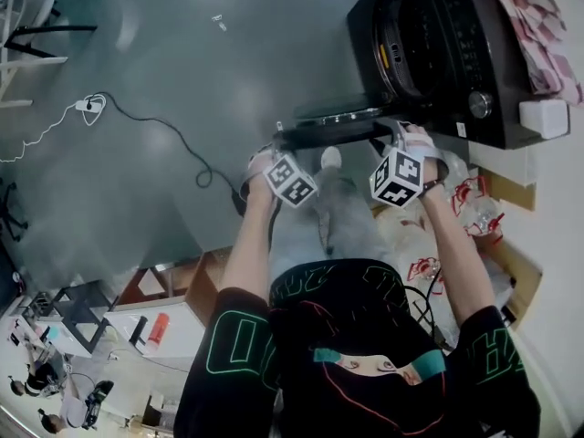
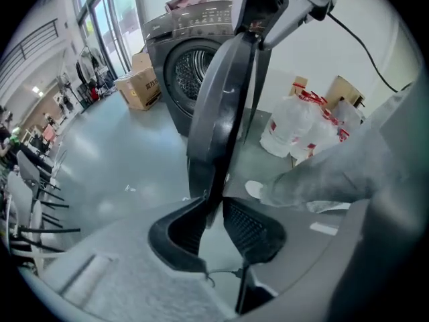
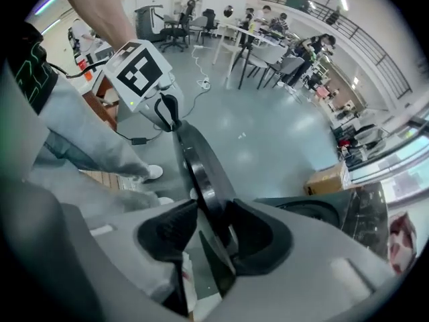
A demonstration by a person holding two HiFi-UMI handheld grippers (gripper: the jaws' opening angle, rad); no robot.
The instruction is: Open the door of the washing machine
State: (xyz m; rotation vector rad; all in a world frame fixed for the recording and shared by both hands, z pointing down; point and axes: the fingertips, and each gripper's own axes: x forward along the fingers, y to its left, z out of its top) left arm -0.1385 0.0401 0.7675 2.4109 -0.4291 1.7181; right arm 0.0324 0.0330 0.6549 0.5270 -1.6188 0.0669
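The dark front-loading washing machine (image 1: 438,53) stands at the upper right, its drum (image 2: 194,66) uncovered. Its round door (image 1: 328,133) is swung out over the floor, edge-on to me. My left gripper (image 1: 274,142) holds the door's free edge; in the left gripper view the rim (image 2: 221,113) runs between the jaws (image 2: 213,213), both pads on it. My right gripper (image 1: 398,135) holds the rim nearer the machine, with the door (image 3: 194,166) between its wide-set jaws (image 3: 211,220). The left gripper (image 3: 167,119) also shows at the door's far end in the right gripper view.
Plastic bags with red print (image 1: 474,203) and a cardboard box (image 1: 511,272) lie to the right of me. A black cable (image 1: 164,130) crosses the grey floor. Another box (image 2: 137,89) stands beside the machine. A patterned cloth (image 1: 538,26) lies on top. Desks with people (image 3: 268,39) stand farther off.
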